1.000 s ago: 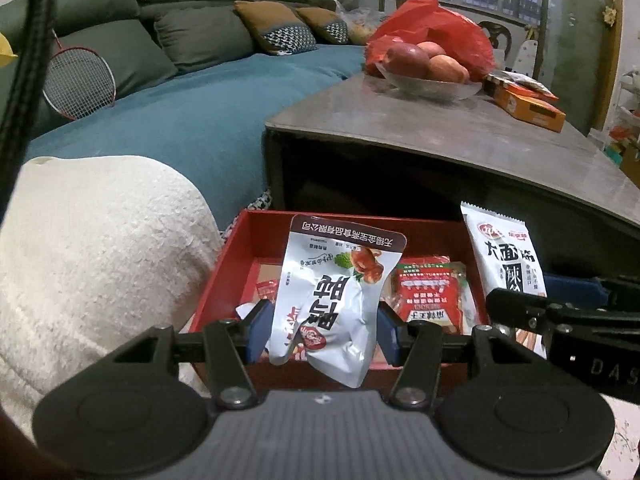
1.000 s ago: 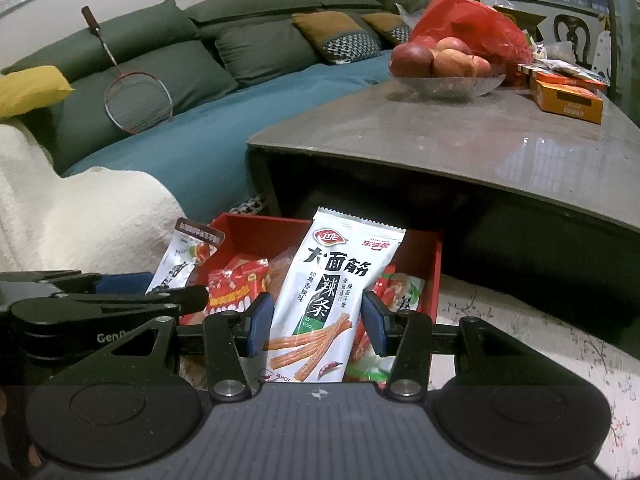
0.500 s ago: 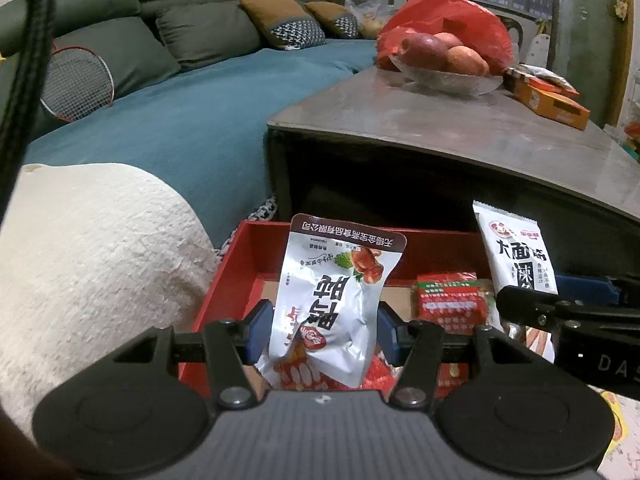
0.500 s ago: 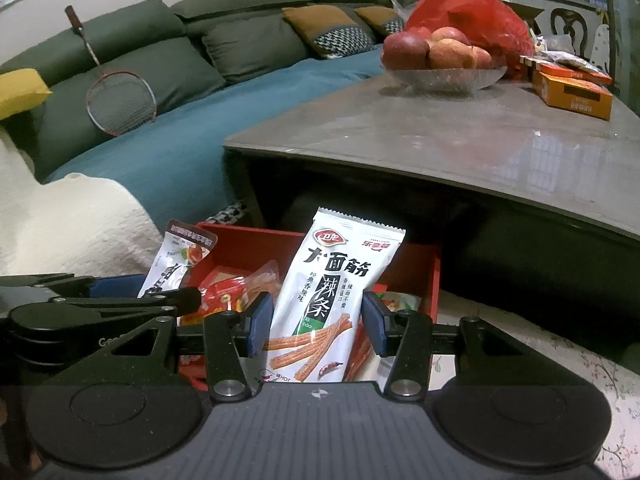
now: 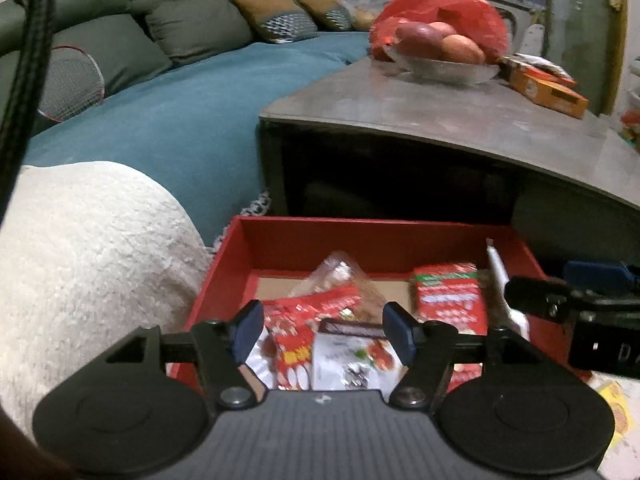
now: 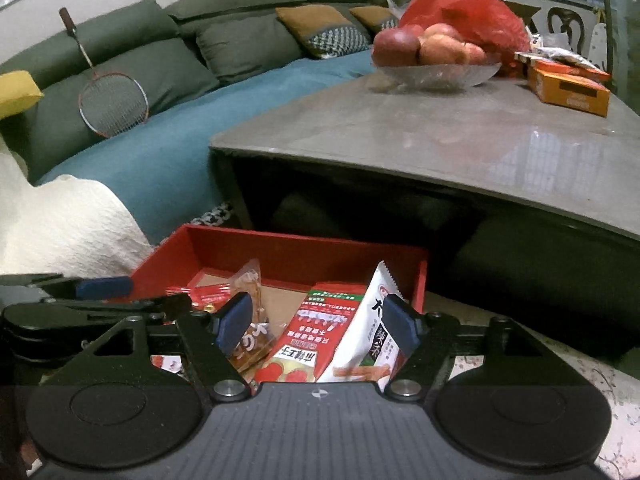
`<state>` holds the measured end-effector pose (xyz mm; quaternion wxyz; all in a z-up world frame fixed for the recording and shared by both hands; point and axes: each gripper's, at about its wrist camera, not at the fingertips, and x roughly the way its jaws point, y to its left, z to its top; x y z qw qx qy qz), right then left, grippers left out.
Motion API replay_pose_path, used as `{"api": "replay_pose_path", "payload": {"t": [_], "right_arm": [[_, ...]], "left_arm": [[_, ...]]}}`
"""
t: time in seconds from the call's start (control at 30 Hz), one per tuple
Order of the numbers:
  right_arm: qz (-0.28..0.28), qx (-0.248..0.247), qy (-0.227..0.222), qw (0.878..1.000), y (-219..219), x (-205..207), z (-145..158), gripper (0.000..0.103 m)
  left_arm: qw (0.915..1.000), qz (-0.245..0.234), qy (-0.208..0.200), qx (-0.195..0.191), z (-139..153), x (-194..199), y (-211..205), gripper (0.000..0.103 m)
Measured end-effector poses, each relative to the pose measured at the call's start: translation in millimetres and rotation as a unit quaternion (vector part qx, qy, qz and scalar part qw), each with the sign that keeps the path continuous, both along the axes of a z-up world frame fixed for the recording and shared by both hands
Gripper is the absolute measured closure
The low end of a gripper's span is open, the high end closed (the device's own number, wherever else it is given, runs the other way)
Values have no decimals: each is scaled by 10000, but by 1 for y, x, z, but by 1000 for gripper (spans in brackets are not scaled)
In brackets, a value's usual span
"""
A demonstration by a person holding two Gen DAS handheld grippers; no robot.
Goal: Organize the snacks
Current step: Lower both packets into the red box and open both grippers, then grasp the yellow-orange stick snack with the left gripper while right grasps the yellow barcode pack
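1. Left wrist view: red snack box (image 5: 288, 240) sits ahead of and below both grippers.
2. Left gripper (image 5: 322, 330) jaws are opening; the white date-snack packet (image 5: 352, 364) lies loose between them.
3. Right gripper (image 6: 316, 326) jaws are opening; the white spicy-strip packet (image 6: 370, 336) leans against its right pad, inside the box.

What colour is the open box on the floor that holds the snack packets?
Red: the box shows best in the right wrist view.

My two fisheye views are dim, lit indoors from above. The grey table top (image 6: 460, 136) shows soft glare. Straight edges bow near the corners, which go black. The left view is slightly motion-blurred.
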<state>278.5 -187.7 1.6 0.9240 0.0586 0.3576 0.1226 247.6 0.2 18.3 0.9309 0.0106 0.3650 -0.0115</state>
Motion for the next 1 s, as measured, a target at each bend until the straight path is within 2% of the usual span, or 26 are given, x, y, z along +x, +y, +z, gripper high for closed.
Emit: {"api": "replay_pose_path", "payload": {"t": [0.13, 0.33, 0.43, 0.5, 0.6, 0.73, 0.9, 1.0], "right_arm": [[-12, -61, -36, 10000, -7, -23, 10, 25], [-181, -282, 398, 9986, -29, -71, 9, 25], [-49, -500, 554, 9972, -34, -88, 1, 25], [115, -631, 646, 9959, -36, -92, -6, 25], [397, -719, 691, 9942, -40, -98, -11, 25], [808, -896, 654, 9905, -36, -105, -13, 25], [1428, -1239, 642, 9799, -32, -107, -17, 25], [1788, -1366, 673, 9720, -35, -103, -23, 25]], "left_arm": [[9986, -502, 120, -142, 5, -26, -7, 43], [9894, -1385, 381, -195, 6, -78, -22, 43], [9798, -1911, 541, -217, -1, -94, -29, 43], [9703, -2305, 727, -117, -10, -100, -35, 43], [9636, -2486, 981, 94, -27, -101, -39, 43], [9628, -2470, 1088, 109, -39, -95, -40, 43], [9506, -2849, 1229, 71, -49, -96, -54, 43], [9491, -2843, 1323, 289, -59, -91, -61, 43]]}}
